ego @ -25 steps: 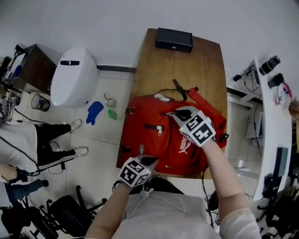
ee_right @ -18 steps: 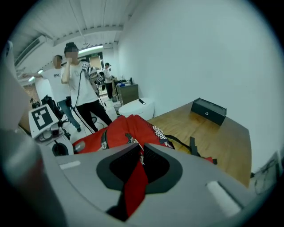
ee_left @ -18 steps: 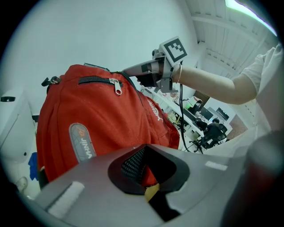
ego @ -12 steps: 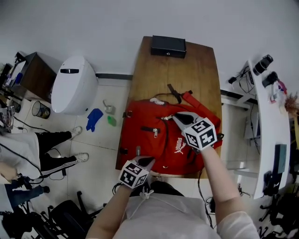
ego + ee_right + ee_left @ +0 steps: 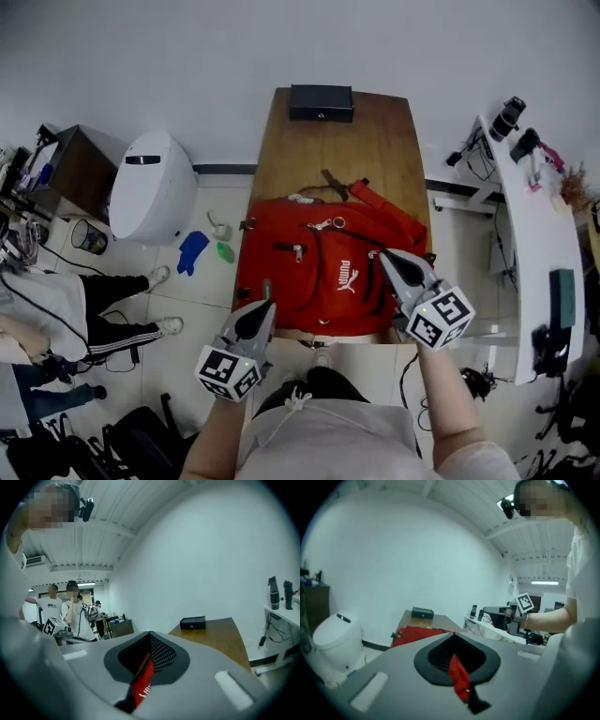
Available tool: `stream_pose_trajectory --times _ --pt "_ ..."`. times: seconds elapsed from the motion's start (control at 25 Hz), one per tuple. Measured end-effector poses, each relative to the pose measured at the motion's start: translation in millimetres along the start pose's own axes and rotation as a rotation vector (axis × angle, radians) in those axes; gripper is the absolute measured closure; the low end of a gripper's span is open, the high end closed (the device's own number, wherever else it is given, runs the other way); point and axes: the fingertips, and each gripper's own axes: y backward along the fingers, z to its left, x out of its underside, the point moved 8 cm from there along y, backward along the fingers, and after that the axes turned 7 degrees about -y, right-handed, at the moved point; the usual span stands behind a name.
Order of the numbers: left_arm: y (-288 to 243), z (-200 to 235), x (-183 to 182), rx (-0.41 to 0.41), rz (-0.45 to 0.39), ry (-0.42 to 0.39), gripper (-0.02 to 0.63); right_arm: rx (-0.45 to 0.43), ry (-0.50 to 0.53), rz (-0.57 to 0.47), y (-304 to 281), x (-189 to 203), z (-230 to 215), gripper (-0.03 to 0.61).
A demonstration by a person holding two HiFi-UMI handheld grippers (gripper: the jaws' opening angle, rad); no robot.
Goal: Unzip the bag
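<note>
The red bag (image 5: 319, 281) lies on the table (image 5: 337, 141). No open gap shows, so I think its zip (image 5: 325, 225), near 12 o'clock, is not pulled yet. The left tongs (image 5: 266, 302) at the bag's 7 o'clock and the right tongs (image 5: 386, 256) at 4 o'clock are both pressed together, away from the zip.

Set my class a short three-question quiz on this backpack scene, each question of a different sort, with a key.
1. True or false: the black box lies on top of the red backpack.
2. In the head view, the left hand-held gripper shows: A) by the backpack's near left corner; B) over the black box; C) at the backpack's far right corner.
3. Fill in: the backpack lies on a wooden ____.
Key: 1 false, the box sits apart at the far end; 2 A; 3 table.
</note>
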Motion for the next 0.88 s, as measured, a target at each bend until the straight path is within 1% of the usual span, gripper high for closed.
stream_pose_trajectory --times 0.08,0.16,0.28,0.36,0.44,0.6,0.68,0.8,0.88 --pt "16 -6 -17 -0.042 -0.064 -0.073 0.607 0.033 0.027 -0.051 24 5 20 0.569" --pt "35 -16 -29 -0.046 -0.135 -0.105 0.607 0.068 0.085 -0.077 46 12 46 0.569" --pt "64 -35 -41 -0.001 -0.231 -0.146 0.607 0.098 0.157 -0.111 72 26 91 0.569" --pt "83 -50 -41 0.038 -0.268 -0.183 0.607 0.110 0.189 -0.133 89 37 123 0.569" --pt "104 -62 -35 0.074 -0.268 -0.207 0.607 0.130 0.207 -0.145 103 50 153 0.569" --pt "149 -79 -23 0.109 -0.251 -0.207 0.607 0.166 0.192 -0.146 128 74 211 0.569" --pt "171 -88 -20 0.124 -0.255 -0.209 0.607 0.163 0.182 -0.130 140 83 235 0.569" --pt "192 -103 -20 0.170 -0.272 -0.214 0.607 0.143 0.194 -0.103 155 88 262 0.569" --pt "204 -113 -20 0.190 -0.287 -0.228 0.607 0.141 0.212 -0.112 164 91 273 0.569"
